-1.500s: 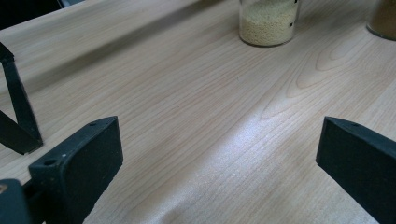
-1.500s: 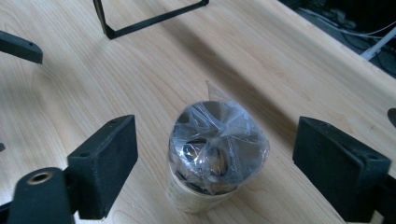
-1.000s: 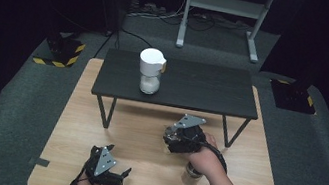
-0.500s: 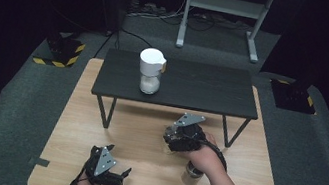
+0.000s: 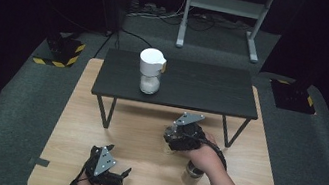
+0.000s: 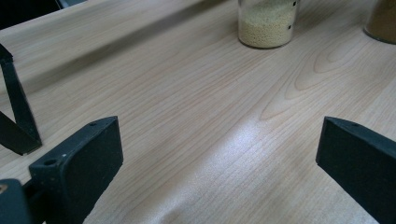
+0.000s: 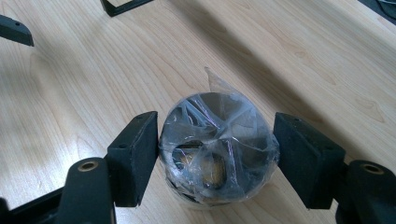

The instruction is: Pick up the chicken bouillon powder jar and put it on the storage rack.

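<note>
My right gripper (image 7: 215, 119) is shut on the top of a small jar (image 7: 217, 144) whose dark lid is wrapped in clear plastic film, one jaw on each side. The jar stands on the wooden table (image 7: 280, 51). From above, the right gripper (image 5: 172, 142) sits just in front of the black bench (image 5: 194, 85), at centre right. My left gripper (image 5: 119, 159) rests near the table's front edge. Seen from the left gripper (image 6: 219, 126) itself, its jaws are wide open over bare wood. A jar of yellow grains (image 6: 266, 23) stands ahead of it.
A white-lidded jar (image 5: 149, 72) stands on the low black bench at its left half. Another dark-lidded jar (image 5: 192, 170) stands beside the right forearm. A brownish jar (image 6: 380, 21) shows at the far right edge. The bench's legs (image 5: 103, 112) stand on the table.
</note>
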